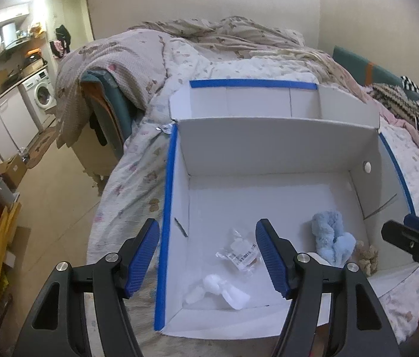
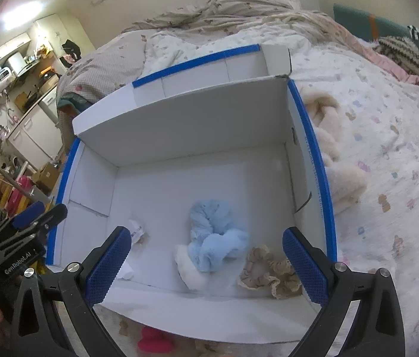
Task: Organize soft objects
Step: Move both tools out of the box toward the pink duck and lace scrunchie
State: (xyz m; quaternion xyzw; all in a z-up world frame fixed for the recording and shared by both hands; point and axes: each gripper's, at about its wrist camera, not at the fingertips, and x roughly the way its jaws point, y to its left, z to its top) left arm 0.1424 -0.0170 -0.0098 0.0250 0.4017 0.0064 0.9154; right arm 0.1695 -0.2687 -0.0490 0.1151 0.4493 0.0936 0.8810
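- While both of my tongs hung above the white box [image 2: 179, 125] on the bed [image 2: 387, 148], nothing was held in either.
- My right gripper [image 2: 206, 264] stood with its jaws wide apart, empty, over the near right part of the box.
- My left gripper [image 1: 208, 255] had its jaws apart and gripped nothing; its left finger lay outside the blue-taped left wall [image 1: 166, 208], the right finger over the box floor.
- The light blue fluffy item [image 2: 209, 238] lay on the box floor, near the front wall, right of centre.
- A white fluffy piece [image 2: 188, 270] touched its near left side.
- A beige frilled scrunchie [image 2: 266, 276] lay just beside it in the near right corner.
- A clear plastic packet with a label [image 1: 239, 251] lay on the floor toward the near left, and a crumpled white item [image 1: 224, 293] lay nearer still.
- A cream fluffy garment [image 2: 337, 160] lay on the bed, against the outside of the right wall.
- A red soft object [image 2: 153, 342] lay outside the near wall, partly cut off by the frame.
- Whether the box flap at the far side was attached I could not tell.
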